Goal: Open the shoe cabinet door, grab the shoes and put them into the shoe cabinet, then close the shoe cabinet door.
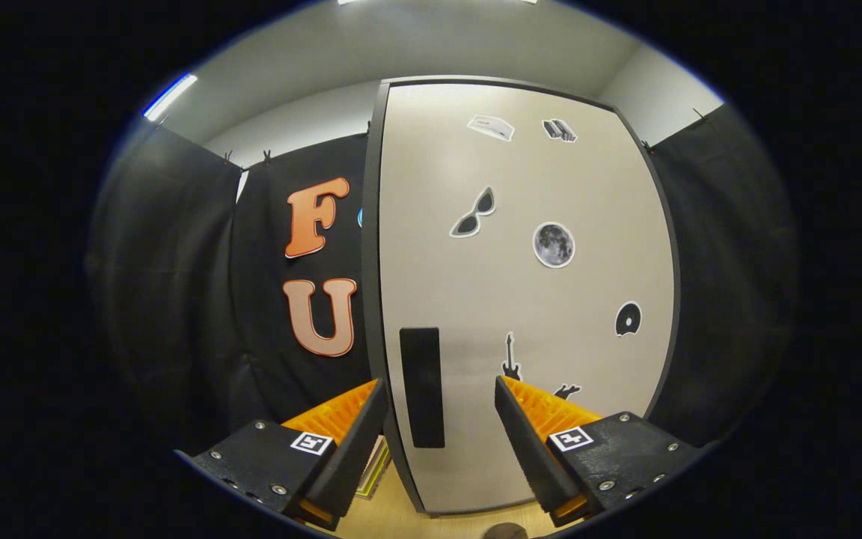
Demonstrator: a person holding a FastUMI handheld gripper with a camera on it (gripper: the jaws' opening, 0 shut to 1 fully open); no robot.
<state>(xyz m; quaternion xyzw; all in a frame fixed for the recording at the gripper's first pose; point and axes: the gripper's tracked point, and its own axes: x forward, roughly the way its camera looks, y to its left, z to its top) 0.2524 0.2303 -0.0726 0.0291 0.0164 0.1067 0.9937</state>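
the shoe cabinet door (521, 299) stands upright straight ahead of the gripper (440, 391), a tall pale panel with a dark frame around it. it looks shut, flat to the front, though i can't say for sure how tight it sits. low on its left side is a dark upright handle (422, 387), a plain rectangle, and that handle sits in the gap between the two fingers, closer to the left one. the fingers are spread wide apart with nothing pinched; the left fingertip (375, 397) reaches about to the door's left edge and the right one (509, 397) lies over the lower middle of the panel. whether either tip actually touches the door i can't tell.

scattered over the door are small stickers: a pair of sunglasses (474, 213) in the upper middle, a round moon (554, 245) just right of it, a disc (628, 319) lower near the right edge, a little guitar (510, 358) just above the right fingertip, and two pale shapes near the top too small to make out.

under the door is a strip of light wooden floor (401, 516). by the door's lower left corner, behind the left finger, something striped and flat (375, 468) pokes out; can't tell what. dark cloth (169, 299) hangs on both sides, with a white wall and ceiling above it.
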